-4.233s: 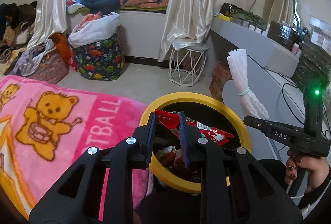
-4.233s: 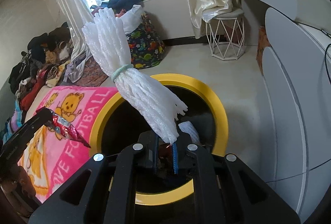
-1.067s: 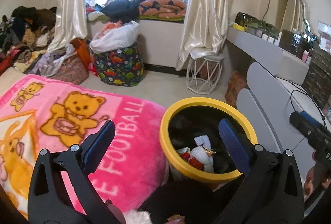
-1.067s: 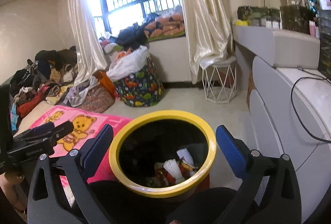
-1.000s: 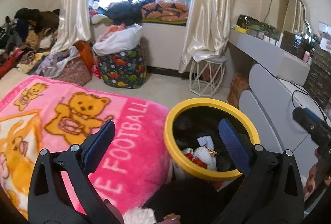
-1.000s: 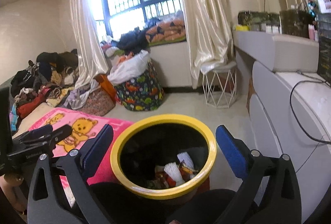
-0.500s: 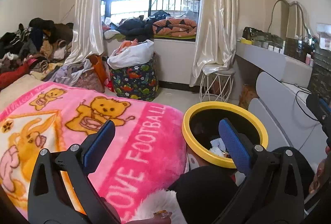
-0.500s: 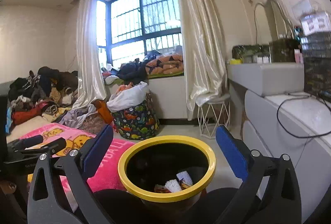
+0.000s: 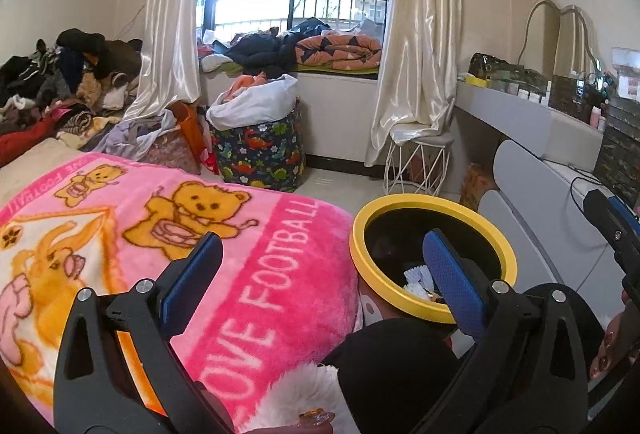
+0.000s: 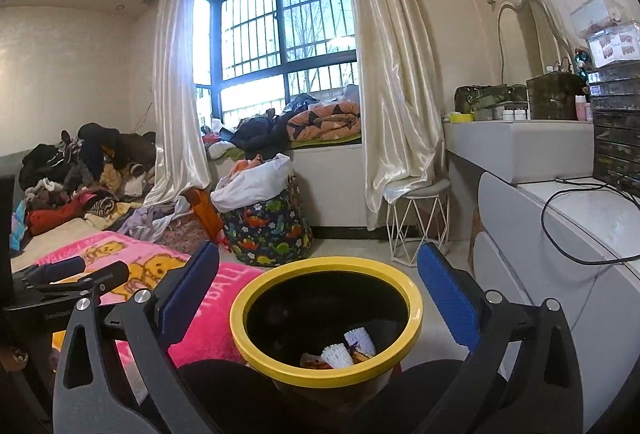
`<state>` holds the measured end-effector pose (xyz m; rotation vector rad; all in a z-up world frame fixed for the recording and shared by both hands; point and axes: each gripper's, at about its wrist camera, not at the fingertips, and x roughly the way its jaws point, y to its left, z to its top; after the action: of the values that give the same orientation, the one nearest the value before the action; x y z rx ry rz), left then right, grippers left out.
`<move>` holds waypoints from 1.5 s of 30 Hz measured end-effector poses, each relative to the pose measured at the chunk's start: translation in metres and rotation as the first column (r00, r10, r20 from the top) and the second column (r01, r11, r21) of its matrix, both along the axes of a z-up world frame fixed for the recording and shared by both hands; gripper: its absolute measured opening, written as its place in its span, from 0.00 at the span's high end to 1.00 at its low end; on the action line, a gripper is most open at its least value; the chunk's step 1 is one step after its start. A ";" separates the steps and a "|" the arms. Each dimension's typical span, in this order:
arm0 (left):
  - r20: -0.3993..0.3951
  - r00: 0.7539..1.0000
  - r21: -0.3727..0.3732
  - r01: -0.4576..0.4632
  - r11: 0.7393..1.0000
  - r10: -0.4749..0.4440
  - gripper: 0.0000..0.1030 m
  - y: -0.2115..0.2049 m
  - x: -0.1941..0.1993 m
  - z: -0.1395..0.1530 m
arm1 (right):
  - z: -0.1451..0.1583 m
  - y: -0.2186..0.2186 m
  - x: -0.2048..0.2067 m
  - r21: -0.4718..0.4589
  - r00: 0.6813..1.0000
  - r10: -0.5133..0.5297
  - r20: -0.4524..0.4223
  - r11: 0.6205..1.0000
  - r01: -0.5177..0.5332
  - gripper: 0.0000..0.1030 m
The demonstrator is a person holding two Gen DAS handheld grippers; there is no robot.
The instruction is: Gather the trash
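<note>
A black trash bin with a yellow rim (image 9: pixel 432 199) (image 10: pixel 280 370) stands on the floor between the bed and the white drawers. White foam netting (image 10: pixel 358 338) and snack wrappers (image 9: pixel 416 280) lie at its bottom. My left gripper (image 9: pixel 320 256) is open and holds nothing, raised above the pink blanket with its right finger over the bin. My right gripper (image 10: pixel 320 274) is open too, its jaws spread wide above the bin's rim. Each gripper shows at the edge of the other's view.
A pink teddy-bear blanket (image 9: pixel 140 218) covers the bed at left. White drawers and a vanity shelf (image 10: pixel 560 226) with a black cable run along the right. A wire stool (image 10: pixel 416 222), a dinosaur-print laundry bag (image 9: pixel 260 149) and heaps of clothes (image 10: pixel 72 173) sit near the window.
Both grippers, which earlier held a red wrapper and the foam netting over the bin, have let them drop in, opened wide, and risen and drawn back from the bin.
</note>
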<state>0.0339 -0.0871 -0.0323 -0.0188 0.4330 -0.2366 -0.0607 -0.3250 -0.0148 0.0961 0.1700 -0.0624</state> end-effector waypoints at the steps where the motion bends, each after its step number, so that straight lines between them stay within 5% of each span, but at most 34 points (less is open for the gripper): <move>1: 0.001 1.000 0.001 -0.001 1.000 0.001 0.11 -0.001 -0.001 0.000 | 0.000 0.000 0.000 -0.001 1.000 0.001 0.000 1.000 -0.001 0.06; 45: 0.021 1.000 0.020 0.007 1.000 -0.008 0.11 -0.007 -0.003 0.005 | 0.005 -0.010 0.008 -0.016 1.000 -0.004 0.008 1.000 0.004 0.06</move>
<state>0.0311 -0.0937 -0.0276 0.0047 0.4143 -0.2398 -0.0522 -0.3352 -0.0098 0.0807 0.1611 -0.0673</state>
